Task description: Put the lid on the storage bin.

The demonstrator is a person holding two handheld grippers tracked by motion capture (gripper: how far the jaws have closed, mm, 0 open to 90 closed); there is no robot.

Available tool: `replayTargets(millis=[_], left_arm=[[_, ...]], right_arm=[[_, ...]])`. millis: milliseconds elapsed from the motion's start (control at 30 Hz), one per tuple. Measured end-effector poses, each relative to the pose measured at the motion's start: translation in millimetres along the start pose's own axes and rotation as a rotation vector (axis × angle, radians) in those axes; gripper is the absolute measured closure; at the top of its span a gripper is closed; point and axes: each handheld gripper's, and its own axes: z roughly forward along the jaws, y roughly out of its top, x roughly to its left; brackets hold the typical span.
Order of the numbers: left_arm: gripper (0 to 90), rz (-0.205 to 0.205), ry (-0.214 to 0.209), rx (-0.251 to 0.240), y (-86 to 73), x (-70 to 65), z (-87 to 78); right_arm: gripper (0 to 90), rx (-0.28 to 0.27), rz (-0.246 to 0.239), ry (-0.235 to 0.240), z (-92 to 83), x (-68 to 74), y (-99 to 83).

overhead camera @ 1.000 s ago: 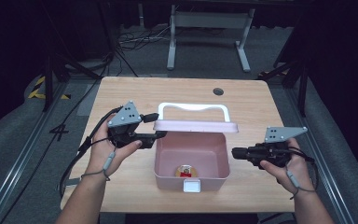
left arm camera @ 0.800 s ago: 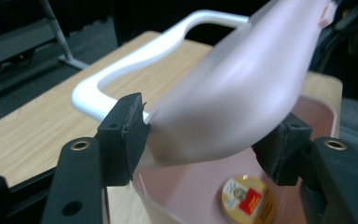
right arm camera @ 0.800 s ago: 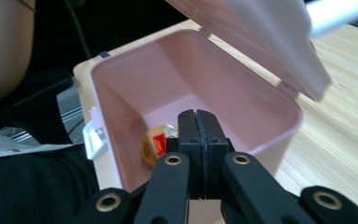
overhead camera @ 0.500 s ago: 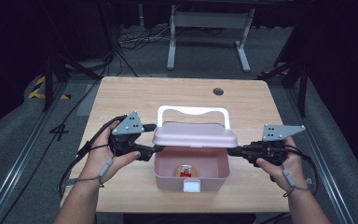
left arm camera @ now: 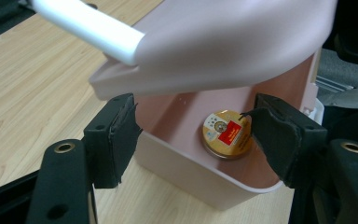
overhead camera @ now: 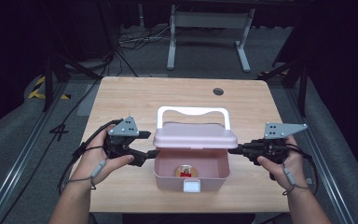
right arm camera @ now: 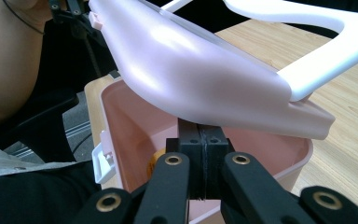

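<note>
pink lid (overhead camera: pixel 195 136) half-lowered, apparently resting on shut right gripper (overhead camera: pixel 233 150)

The rectangular plastic storage box (overhead camera: pixel 193 175) is pale pink, its hinged plastic lid (overhead camera: pixel 195 137) a lighter pink with a white loop handle (overhead camera: pixel 192 112) and a white front latch (overhead camera: pixel 191 187). Inside lies a round gold tin (left arm camera: pixel 227 134) bearing a red label and a whitish patch. The light wooden counter (overhead camera: pixel 135 95) shows fine straight grain; both grippers' jaws are black, each topped with a grey plate

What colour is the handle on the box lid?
White. The handle stands out against the pink lid, best in the high view.
</note>
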Motion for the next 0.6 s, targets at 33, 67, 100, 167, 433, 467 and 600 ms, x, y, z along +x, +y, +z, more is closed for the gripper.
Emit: replayTargets(millis=[33, 67, 100, 167, 433, 467, 600], left_arm=[[32.1, -0.002, 0.003, 0.003, -0.7, 1.2, -0.6], [32.1, -0.002, 0.003, 0.003, -0.7, 1.2, -0.6], [32.1, -0.013, 0.012, 0.007, -2.4, 3.8, -2.1], [32.2, -0.030, 0.023, 0.011, -5.0, 8.3, -4.9], [32.9, -0.103, 0.093, 0.006, -16.8, 30.6, -12.9], [32.9, -0.110, 0.103, 0.003, -18.1, 33.5, -13.0], [32.6, -0.127, 0.193, 0.007, -21.5, 42.9, -10.7]], right_arm=[[90.0, -0.001, 0.001, 0.002, -0.4, 0.4, 0.2], [90.0, -0.001, 0.001, 0.002, -0.4, 0.4, 0.2], [90.0, -0.002, 0.000, 0.002, -0.6, 0.5, 0.3], [90.0, -0.003, -0.002, 0.004, -1.2, 1.4, 0.7], [90.0, 0.008, -0.014, 0.005, -0.8, 5.1, 1.4], [90.0, 0.008, -0.015, 0.006, -0.9, 5.5, 1.3], [89.7, 0.019, -0.013, 0.012, -0.8, 7.2, 0.7]])
